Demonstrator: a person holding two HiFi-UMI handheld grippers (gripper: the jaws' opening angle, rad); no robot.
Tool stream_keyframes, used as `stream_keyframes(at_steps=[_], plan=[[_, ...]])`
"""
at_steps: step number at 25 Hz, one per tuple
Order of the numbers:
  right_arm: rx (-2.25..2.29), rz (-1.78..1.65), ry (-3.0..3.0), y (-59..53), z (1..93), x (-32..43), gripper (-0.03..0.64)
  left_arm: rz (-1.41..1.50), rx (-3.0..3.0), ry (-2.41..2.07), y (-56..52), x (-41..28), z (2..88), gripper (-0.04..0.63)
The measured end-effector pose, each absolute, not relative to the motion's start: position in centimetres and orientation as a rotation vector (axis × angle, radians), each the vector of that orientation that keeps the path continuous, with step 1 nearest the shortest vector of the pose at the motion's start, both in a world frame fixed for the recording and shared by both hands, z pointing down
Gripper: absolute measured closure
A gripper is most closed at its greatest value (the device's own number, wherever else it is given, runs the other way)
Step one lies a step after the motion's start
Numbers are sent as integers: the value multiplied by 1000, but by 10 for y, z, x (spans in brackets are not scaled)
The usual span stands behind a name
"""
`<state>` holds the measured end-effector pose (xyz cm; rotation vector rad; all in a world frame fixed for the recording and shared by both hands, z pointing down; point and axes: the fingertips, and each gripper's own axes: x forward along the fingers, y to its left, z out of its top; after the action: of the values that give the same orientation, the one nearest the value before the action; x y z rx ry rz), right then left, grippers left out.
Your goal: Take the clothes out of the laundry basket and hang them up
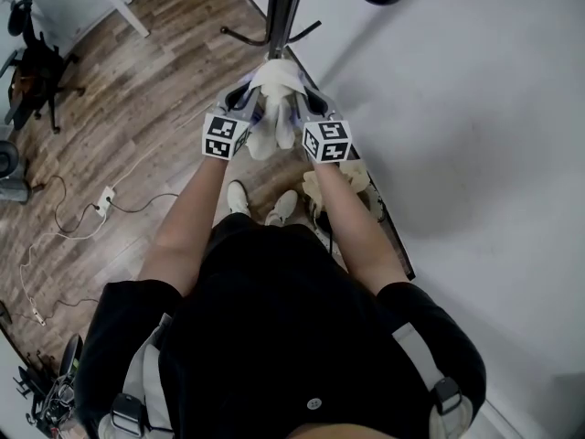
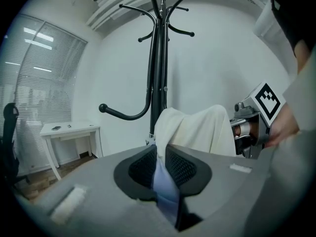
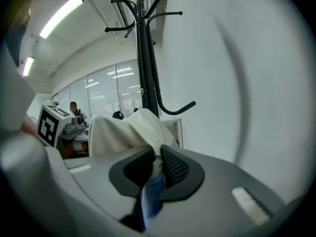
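One cream garment (image 1: 271, 106) is out of the laundry basket (image 1: 395, 240) and held up in front of the coat stand (image 1: 281, 12). The left gripper (image 2: 161, 166) has its fingers closed tight on one fold of the cloth. The right gripper (image 3: 157, 166) is pinched shut on another fold close beside it, so the fabric bunches in a hump between them. To hang it well, I judge the two grips should draw apart to spread the cloth and lift it above a free hook (image 2: 183, 32). They should then lower it until the hook takes the weight before either pinch lets go. More cream clothes (image 1: 355, 176) lie in the basket by the wall, under the right forearm.
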<state>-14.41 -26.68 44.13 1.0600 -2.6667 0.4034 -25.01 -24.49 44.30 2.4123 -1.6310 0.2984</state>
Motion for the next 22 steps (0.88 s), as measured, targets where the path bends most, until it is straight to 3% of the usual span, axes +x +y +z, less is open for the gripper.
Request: stream_keyframes(at_steps=[3, 5, 8, 19, 22], plan=[[1039, 386, -2710, -261, 437, -147, 564, 273, 2431, -1647, -244, -251, 439, 502], [1032, 360, -2745, -259, 430, -147, 501, 246, 2436, -1658, -244, -256, 434, 456], [1012, 332, -2775, -259, 422, -145, 436, 269, 2456, -1660, -241, -263, 428, 442], [1018, 248, -2810, -257, 383, -123, 401, 222, 2555, -1590, -222, -280, 389, 342], [996, 239, -2848, -252, 367, -120, 328, 184, 2613, -1570, -218, -280, 372, 268]])
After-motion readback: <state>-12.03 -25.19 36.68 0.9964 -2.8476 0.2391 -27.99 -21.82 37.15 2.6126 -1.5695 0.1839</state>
